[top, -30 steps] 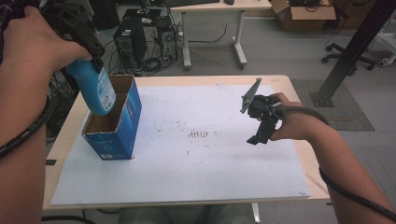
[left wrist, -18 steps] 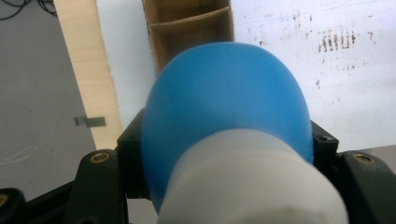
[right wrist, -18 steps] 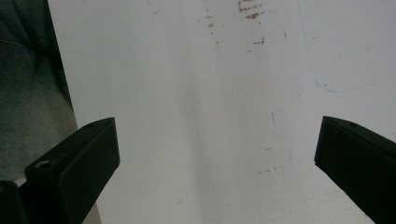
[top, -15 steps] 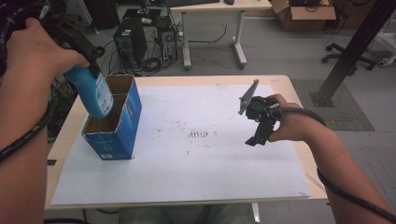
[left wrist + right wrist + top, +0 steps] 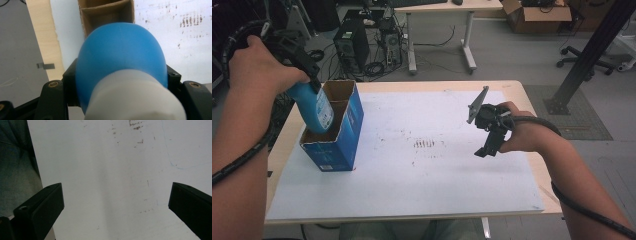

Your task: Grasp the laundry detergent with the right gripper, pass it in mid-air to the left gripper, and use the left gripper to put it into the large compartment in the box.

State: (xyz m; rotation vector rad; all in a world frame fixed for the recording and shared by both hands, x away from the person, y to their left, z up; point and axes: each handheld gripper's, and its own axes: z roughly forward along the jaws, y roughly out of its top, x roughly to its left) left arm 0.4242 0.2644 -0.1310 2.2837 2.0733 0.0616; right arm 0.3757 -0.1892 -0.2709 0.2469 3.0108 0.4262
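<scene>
Blue bottle (image 5: 314, 105) clamped between left gripper (image 5: 309, 85) fingers (image 5: 53, 96) — base inside cardboard box (image 5: 343, 131)

Black tool (image 5: 490, 131), ribbed black cable (image 5: 532, 120)

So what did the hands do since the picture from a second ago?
The left tongs, shut on the blue bottle, came down, so the bottle now dips deeper into the near compartment of the blue box. Nothing was let go or newly picked up. The right tongs stayed open and empty over the white sheet, and the box stayed where it was.
</scene>
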